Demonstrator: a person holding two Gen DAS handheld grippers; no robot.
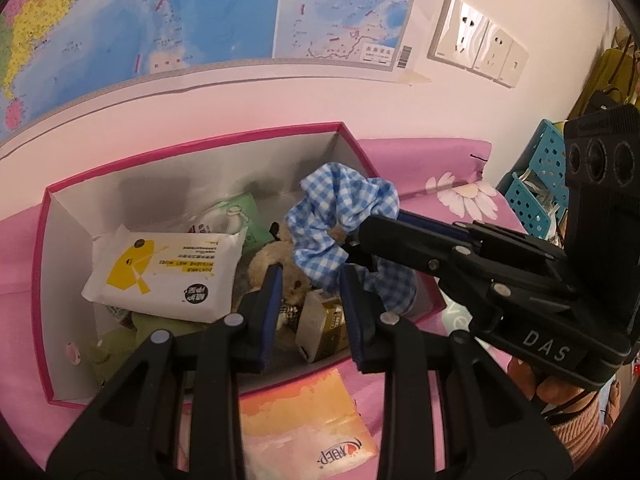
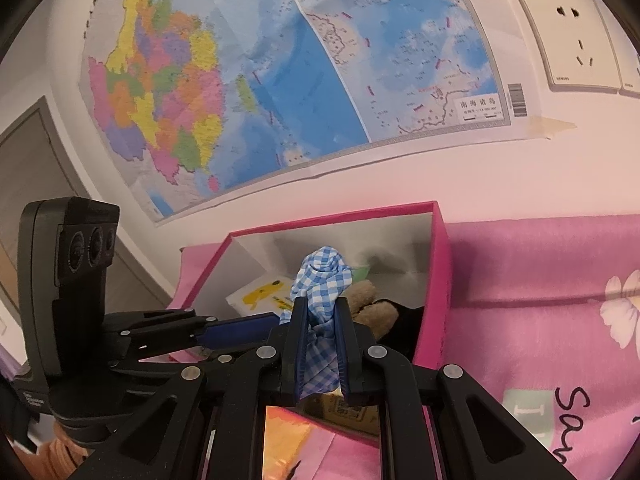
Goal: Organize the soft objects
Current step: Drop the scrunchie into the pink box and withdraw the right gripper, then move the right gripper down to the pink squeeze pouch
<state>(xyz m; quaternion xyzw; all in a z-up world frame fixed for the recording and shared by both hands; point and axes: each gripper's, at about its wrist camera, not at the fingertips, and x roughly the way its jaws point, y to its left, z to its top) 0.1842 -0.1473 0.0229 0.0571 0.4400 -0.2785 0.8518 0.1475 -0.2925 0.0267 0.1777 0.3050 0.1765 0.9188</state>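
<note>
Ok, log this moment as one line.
right gripper: shut on blue gingham scrunchie | above pink box | left gripper: holds nothing

Map-hung wall (image 2: 280, 80), pink bedspread (image 2: 540, 280)

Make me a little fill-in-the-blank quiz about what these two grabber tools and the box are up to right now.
1. The right gripper is clamped on a blue-and-white ____ cloth.
2. The cloth hangs over a box whose rim is coloured ____.
3. The left gripper holds ____.
4. The white wipes pack bears a ____ shape.

Missing words: checked; pink; nothing; yellow
</note>
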